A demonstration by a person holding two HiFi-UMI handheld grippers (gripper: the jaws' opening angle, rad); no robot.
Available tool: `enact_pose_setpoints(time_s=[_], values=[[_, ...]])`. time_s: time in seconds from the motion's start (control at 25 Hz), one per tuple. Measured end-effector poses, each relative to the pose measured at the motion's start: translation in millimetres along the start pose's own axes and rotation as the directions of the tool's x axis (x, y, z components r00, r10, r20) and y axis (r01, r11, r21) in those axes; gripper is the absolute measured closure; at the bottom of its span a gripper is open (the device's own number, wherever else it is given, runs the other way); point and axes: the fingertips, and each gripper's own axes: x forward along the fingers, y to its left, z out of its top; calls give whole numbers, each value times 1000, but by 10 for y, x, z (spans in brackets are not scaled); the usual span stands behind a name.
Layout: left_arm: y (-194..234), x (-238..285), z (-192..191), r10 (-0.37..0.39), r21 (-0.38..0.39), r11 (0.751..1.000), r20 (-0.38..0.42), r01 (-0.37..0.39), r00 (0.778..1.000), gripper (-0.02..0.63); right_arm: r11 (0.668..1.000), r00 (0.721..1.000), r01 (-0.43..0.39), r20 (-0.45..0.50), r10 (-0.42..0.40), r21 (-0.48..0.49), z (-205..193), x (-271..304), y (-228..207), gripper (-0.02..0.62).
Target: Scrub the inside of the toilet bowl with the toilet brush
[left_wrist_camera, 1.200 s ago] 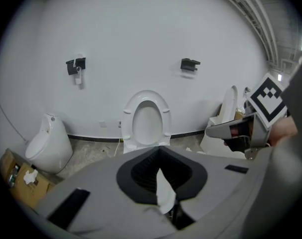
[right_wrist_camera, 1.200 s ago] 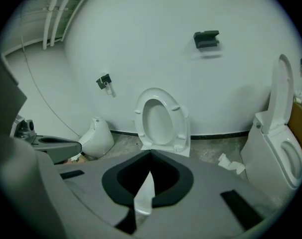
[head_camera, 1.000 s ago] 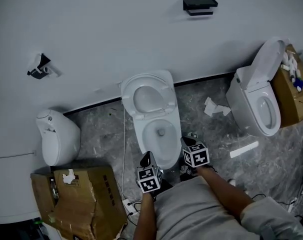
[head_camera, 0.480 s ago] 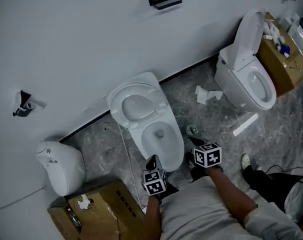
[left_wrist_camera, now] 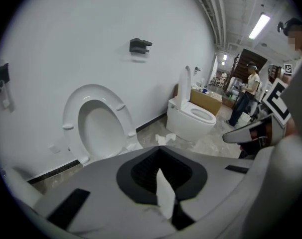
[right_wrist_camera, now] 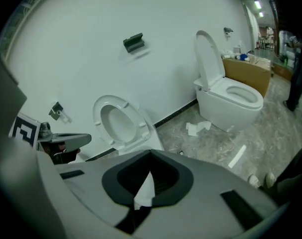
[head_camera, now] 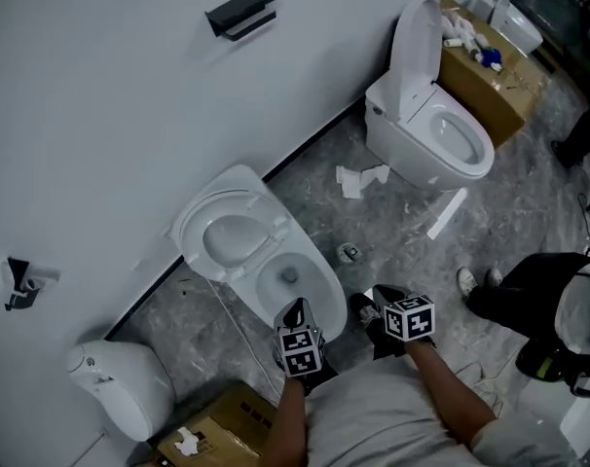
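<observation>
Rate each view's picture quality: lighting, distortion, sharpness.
Head view: dim and bluish but evenly lit, with the near toilet sharp. Left gripper view: strong fisheye bend with black corners, and the ceiling light glares. Right gripper view: the same fisheye bend and dark corners, with no visible motion blur.

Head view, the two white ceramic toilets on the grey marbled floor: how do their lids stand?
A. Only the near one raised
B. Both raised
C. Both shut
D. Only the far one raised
B: the near white ceramic toilet has its white oval lid tipped back against the wall, the far white ceramic toilet has its tall white lid upright, and both bowls lie open.
</observation>
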Motion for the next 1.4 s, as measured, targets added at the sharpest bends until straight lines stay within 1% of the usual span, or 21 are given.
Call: enact_pose_setpoints(time_s=[0.08,0.16,0.24,0.32,0.4,0.52,0.6,0.68,0.76,0.84,0.88,0.96,1.0,1.12,1.16,1.24,1.32,1.4], values=[[-97,73,71,-43,26,999,3,43,999,577,999,999,27,16,-27,23,-85,-119,-94,595],[-180,125,123,-73,47,996,6,72,997,577,997,999,29,36,-31,67,-178,-271,-186,595],[-266,172,128,-94,52,994,-3,94,996,577,992,997,35,70,-43,122,-264,-443,-314,595],[-371,234,83,-116,52,992,-13,117,993,577,985,992,67,92,-82,157,-371,-607,-466,595],[-452,305,-4,-131,44,990,-29,132,991,577,984,989,106,86,-119,146,-493,-701,-574,595],[-486,422,-161,-130,24,991,-50,131,990,577,985,987,146,50,-151,94,-639,-676,-638,595],[-422,516,-246,-112,11,994,-47,112,993,577,986,987,156,29,-158,64,-694,-545,-641,595],[-290,583,-327,-77,-2,997,-44,77,996,577,989,989,149,0,-149,19,-729,-317,-625,595],[-161,635,-453,-35,-23,999,-58,33,998,577,989,988,139,-67,-143,-55,-765,-63,-640,594],[-46,731,-603,-3,-63,998,-70,-2,998,577,976,976,154,-129,-174,-152,-743,201,-718,594],[15,775,-680,9,-83,996,-72,-15,997,577,966,970,171,-138,-200,-196,-712,334,-755,594],[162,815,-834,39,-124,991,-68,-47,997,577,947,964,198,-124,-235,-255,-638,599,-780,595],[251,837,-896,58,-148,987,-61,-67,996,575,939,966,201,-103,-237,-278,-578,747,-775,594],[508,990,-1093,108,-206,972,-43,-115,993,577,925,977,189,-35,-212,-329,-395,1216,-752,594],[568,1047,-1200,116,-221,967,-45,-123,992,577,926,980,182,-21,-200,-331,-386,1358,-757,594],[693,1165,-1445,140,-253,956,-57,-150,989,577,933,988,142,-15,-156,-332,-409,1682,-763,593],[805,1253,-1691,166,-271,945,-78,-181,983,577,942,994,91,-33,-108,-323,-508,1981,-765,586],[885,1372,-1860,197,-288,933,-90,-215,976,577,941,993,67,-66,-94,-333,-592,2236,-849,586]])
